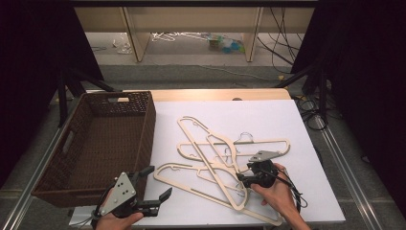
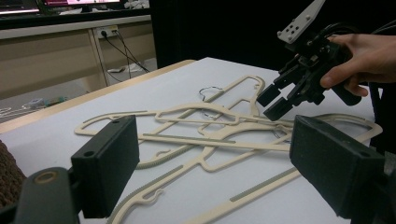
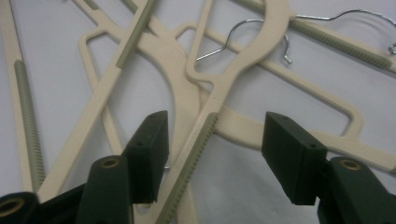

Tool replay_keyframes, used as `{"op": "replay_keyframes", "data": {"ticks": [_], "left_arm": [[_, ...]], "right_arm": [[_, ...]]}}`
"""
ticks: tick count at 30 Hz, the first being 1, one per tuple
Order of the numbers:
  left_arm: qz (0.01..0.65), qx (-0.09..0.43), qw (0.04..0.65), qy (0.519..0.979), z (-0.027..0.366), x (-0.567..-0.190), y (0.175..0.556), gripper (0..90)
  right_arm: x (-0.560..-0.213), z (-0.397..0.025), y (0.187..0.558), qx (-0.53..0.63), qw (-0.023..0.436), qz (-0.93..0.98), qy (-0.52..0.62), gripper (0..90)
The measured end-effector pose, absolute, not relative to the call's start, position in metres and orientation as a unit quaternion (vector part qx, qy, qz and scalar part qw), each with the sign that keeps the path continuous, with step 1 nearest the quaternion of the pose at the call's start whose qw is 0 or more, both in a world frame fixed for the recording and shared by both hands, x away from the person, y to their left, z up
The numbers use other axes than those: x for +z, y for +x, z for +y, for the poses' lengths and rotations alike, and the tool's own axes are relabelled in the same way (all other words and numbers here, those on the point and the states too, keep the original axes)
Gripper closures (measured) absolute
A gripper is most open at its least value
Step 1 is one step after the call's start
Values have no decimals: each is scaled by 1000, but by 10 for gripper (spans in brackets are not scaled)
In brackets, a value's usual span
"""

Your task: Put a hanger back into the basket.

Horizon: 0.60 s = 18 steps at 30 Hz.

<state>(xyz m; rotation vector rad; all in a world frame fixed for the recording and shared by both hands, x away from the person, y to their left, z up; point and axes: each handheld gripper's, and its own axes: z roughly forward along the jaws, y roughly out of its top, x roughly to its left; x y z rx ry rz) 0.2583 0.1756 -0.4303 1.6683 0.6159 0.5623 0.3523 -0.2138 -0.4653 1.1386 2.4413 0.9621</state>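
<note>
Several cream hangers (image 1: 215,158) with ribbed grey strips and wire hooks lie tangled on the white table (image 1: 268,115). My right gripper (image 1: 242,175) hovers over the pile's right side, open. In the right gripper view its jaws (image 3: 215,135) straddle one hanger's ribbed arm (image 3: 196,149) without touching it. My left gripper (image 1: 160,181) is near the table's front edge, left of the pile, wide open and holding nothing. The left gripper view looks between its jaws (image 2: 210,158) across the hangers (image 2: 201,135) to the right gripper (image 2: 279,100) in a hand.
A dark brown wicker basket (image 1: 143,139) stands at the table's left, close to the left gripper. Bare white table lies beyond the pile and to its right. Cables trail off the right edge.
</note>
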Motion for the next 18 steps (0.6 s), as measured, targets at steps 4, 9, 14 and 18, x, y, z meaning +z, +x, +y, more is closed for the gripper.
{"op": "replay_keyframes", "data": {"ticks": [4,9,14,18], "left_arm": [[262,243,595,720,175,-430,258,157],[262,242,596,719,175,-430,258,157],[272,234,593,721,175,-430,258,158],[273,230,596,719,174,-430,258,158]], "right_arm": [[-469,-210,355,307,127,856,395,480],[-467,-221,358,299,127,853,408,533],[-467,-229,362,284,116,852,425,553],[-473,-223,368,284,100,849,433,582]]}}
